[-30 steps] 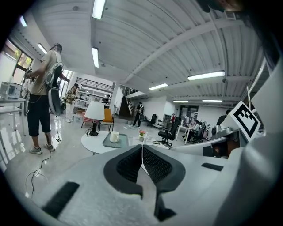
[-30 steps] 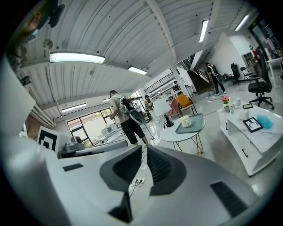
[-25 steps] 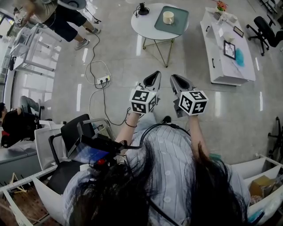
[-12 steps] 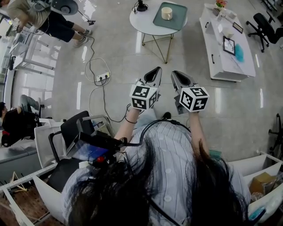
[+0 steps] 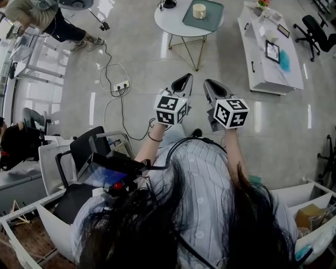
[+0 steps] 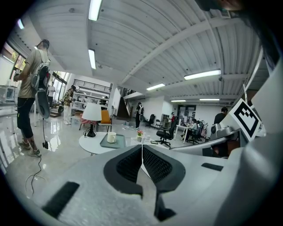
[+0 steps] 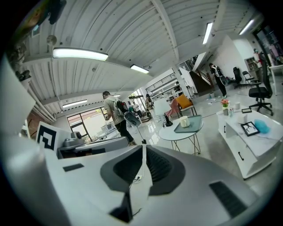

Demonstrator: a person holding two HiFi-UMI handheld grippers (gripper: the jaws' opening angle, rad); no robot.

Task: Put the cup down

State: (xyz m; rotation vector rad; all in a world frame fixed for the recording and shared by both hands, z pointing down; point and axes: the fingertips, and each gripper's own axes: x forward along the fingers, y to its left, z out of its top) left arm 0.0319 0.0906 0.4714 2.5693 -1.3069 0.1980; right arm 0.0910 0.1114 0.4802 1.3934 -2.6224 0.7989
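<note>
The round table [image 5: 168, 22] stands well ahead, with a green tray [image 5: 212, 20] on top. The left gripper [image 5: 182, 83] and right gripper [image 5: 211, 88] point forward side by side, both pressed together and holding nothing. The cup [image 5: 199, 10] sits upright on the tray, so the job looks done.

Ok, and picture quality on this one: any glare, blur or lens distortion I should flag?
Head view: sharp, wide-angle bend at the edges, bright glare streaks on the glossy floor. Left gripper view: strong fisheye with dark corners, ceiling lights blown out, the cup small but legible. Right gripper view: same fisheye, horizon tilted, light strip blown out.
</note>
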